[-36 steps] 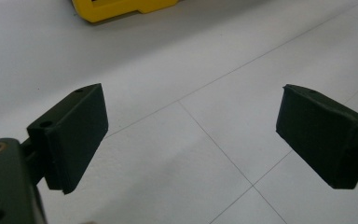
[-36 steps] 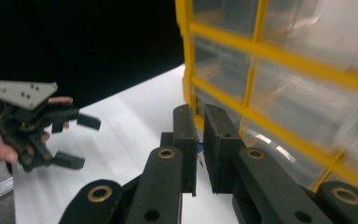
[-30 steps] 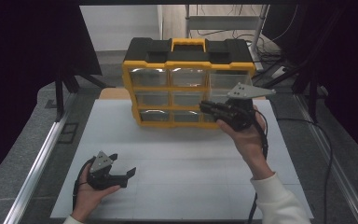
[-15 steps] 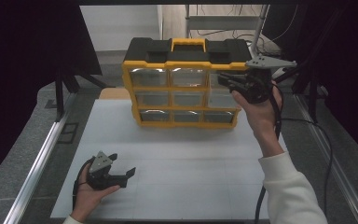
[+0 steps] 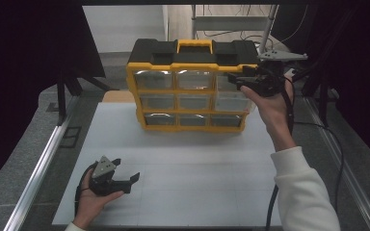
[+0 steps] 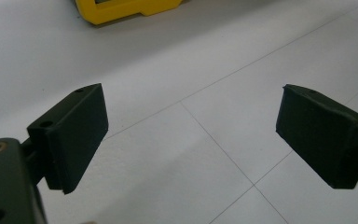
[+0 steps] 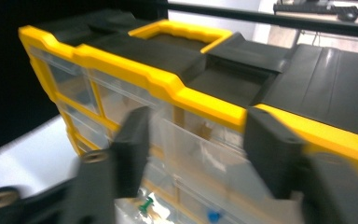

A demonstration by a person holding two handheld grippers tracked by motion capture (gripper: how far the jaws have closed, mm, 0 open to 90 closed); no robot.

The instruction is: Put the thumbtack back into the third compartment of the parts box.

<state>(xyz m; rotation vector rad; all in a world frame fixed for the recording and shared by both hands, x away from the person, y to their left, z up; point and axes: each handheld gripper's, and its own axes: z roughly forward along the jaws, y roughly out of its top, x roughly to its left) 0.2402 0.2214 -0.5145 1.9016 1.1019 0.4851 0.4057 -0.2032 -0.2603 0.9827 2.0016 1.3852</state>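
Observation:
A yellow and black drawer organiser point(image 5: 192, 66) stands upright at the back of the white table point(image 5: 197, 173), with three rows of clear drawers. My right gripper point(image 5: 234, 80) is held up at its top right drawer point(image 5: 229, 83). In the right gripper view the jaws of this gripper point(image 7: 198, 121) have just been opening and stand apart, and the clear drawer front point(image 7: 200, 144) shows between them, with no pad pressing on it. My left gripper point(image 5: 126, 169) rests at the table's front left, open with nothing in it point(image 6: 193, 100). A corner of the organiser point(image 6: 126, 7) shows beyond it.
A metal rail point(image 5: 38, 168) runs along the table's left edge. The right gripper's cable point(image 5: 327, 134) hangs off the right side. A green push pin point(image 7: 145, 204) lies in a lower drawer. A metal shelf with cables point(image 5: 231, 21) stands behind the organiser.
My right gripper rose and went right, from the organiser's middle right drawer up to the top right one, and its jaws opened. The left hand and its gripper stayed put.

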